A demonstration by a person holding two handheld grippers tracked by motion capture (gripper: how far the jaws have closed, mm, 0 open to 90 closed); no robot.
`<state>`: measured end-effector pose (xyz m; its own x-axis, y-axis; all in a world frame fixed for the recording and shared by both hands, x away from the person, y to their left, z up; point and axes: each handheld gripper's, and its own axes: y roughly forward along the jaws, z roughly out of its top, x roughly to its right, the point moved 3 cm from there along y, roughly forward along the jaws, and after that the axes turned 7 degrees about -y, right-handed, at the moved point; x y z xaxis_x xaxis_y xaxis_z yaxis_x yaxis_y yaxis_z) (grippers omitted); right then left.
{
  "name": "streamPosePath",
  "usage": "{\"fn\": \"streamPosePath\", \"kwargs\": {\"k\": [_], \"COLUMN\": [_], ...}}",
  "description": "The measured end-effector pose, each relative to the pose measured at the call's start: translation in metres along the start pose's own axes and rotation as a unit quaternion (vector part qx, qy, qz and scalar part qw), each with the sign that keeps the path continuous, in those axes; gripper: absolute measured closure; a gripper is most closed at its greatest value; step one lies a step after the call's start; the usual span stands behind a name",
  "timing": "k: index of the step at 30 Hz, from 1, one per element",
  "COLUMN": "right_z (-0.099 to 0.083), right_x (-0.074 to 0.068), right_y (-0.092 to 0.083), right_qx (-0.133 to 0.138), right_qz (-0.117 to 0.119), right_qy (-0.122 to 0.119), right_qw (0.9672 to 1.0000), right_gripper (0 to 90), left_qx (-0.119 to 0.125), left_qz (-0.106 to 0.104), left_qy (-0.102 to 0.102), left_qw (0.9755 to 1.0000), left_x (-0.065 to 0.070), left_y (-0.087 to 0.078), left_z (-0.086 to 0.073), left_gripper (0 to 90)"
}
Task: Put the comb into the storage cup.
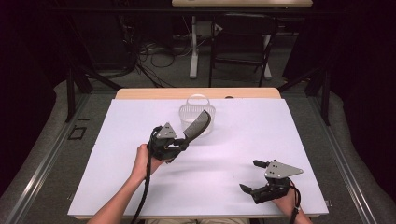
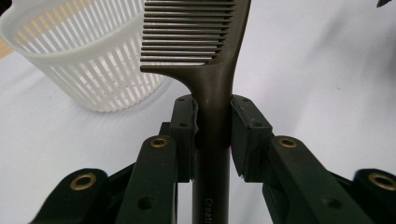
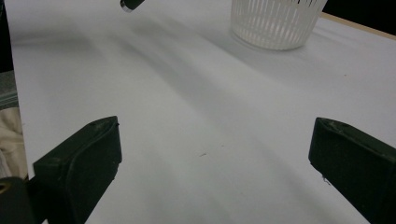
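Observation:
A dark comb [image 1: 198, 124] [image 2: 211, 60] is held by its handle in my left gripper [image 1: 180, 142] [image 2: 212, 133], whose pads press on the handle from both sides. The toothed end points toward a white slatted basket [image 1: 188, 111] [image 2: 88, 65] and overlaps its near right rim in the high view. My right gripper [image 1: 249, 176] [image 3: 212, 161] rests low near the front right of the table, jaws spread wide with nothing between them. The basket [image 3: 275, 21] stands far ahead of it.
A white sheet [image 1: 233, 140] covers the table, with a strip of bare wood along the far edge [image 1: 196, 93]. A chair [image 1: 243, 44] and cables stand on the floor behind the table.

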<state>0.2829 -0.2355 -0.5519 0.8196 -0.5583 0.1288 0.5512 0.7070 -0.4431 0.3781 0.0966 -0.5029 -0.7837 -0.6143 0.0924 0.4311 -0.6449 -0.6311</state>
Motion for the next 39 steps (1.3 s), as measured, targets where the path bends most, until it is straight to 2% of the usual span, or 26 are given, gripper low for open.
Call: {"fn": "streamPosePath", "kwargs": {"k": [8, 18, 31, 39], "right_z": [-0.001, 0.000, -0.001, -0.001], "right_x": [0.000, 0.000, 0.001, 0.001], "right_y": [0.000, 0.001, 0.001, 0.001], "right_qx": [-0.002, -0.002, -0.003, -0.004], "right_qz": [-0.002, 0.002, -0.001, -0.003], "right_qy": [0.000, 0.000, 0.000, 0.000], "right_qw": [1.0000, 1.0000, 1.0000, 1.0000], "right_gripper": [2.2, 2.2, 2.2, 2.2], "left_qx": [0.021, 0.045, 0.079, 0.091], "left_qz": [0.006, 0.013, 0.029, 0.039], "left_qy": [0.001, -0.011, -0.023, -0.032], "left_qw": [0.9998, 0.9988, 0.9962, 0.9946], "left_x": [0.000, -0.005, -0.010, -0.018], "left_y": [-0.004, -0.007, -0.011, -0.012], "left_z": [0.003, 0.002, 0.003, 0.002], "left_gripper": [72.4, 72.4, 72.4, 72.4]}}
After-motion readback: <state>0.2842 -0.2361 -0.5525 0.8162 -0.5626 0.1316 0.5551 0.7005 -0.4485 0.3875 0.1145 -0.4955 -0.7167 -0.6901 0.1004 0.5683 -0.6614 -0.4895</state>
